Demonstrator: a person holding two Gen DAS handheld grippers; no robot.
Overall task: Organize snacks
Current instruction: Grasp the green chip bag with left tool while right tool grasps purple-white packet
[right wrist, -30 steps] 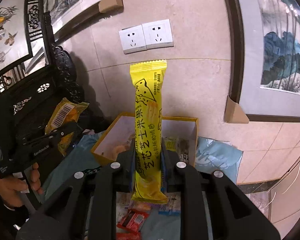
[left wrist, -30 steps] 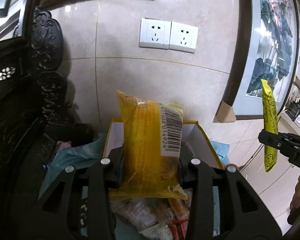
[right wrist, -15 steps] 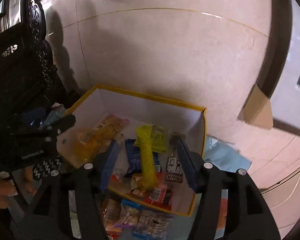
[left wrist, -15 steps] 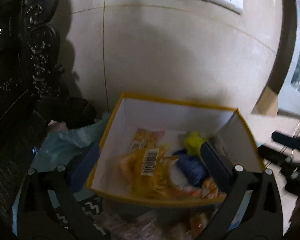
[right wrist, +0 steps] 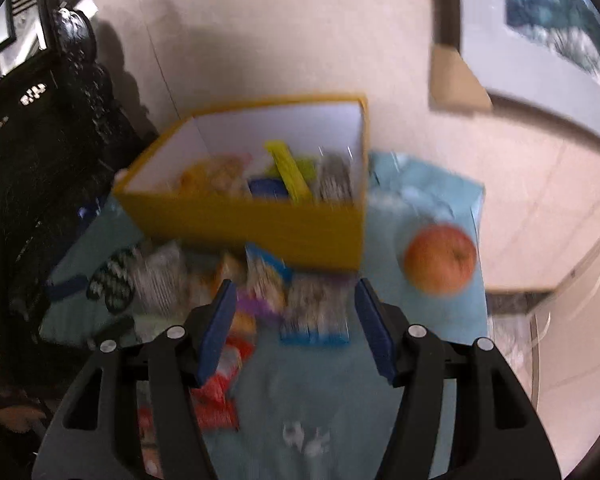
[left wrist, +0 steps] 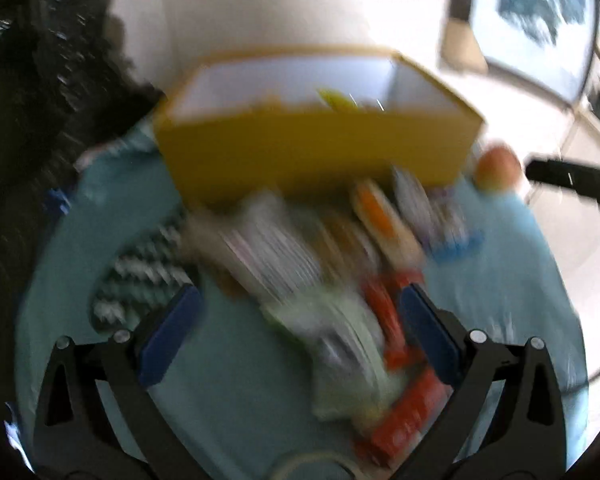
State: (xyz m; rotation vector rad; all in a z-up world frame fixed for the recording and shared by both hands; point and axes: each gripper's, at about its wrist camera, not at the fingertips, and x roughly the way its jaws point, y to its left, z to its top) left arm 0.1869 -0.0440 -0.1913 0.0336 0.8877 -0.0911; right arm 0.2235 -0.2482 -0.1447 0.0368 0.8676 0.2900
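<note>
Claws [left wrist: 300, 336] [right wrist: 292, 332] now empty; packets in box [right wrist: 260, 220].

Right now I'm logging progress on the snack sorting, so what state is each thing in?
left gripper: open, empty, jaws just opened
right gripper: open, empty, jaws just opened
yellow box: open-topped, partly filled
long yellow packet: inside the box
loose snacks: piled on the blue cloth
apple: beside the box

Loose snacks [right wrist: 260, 292] crowding, seemingly, the yellow box's [right wrist: 260, 224] front; open cloth [right wrist: 340, 420] nearer.
</note>
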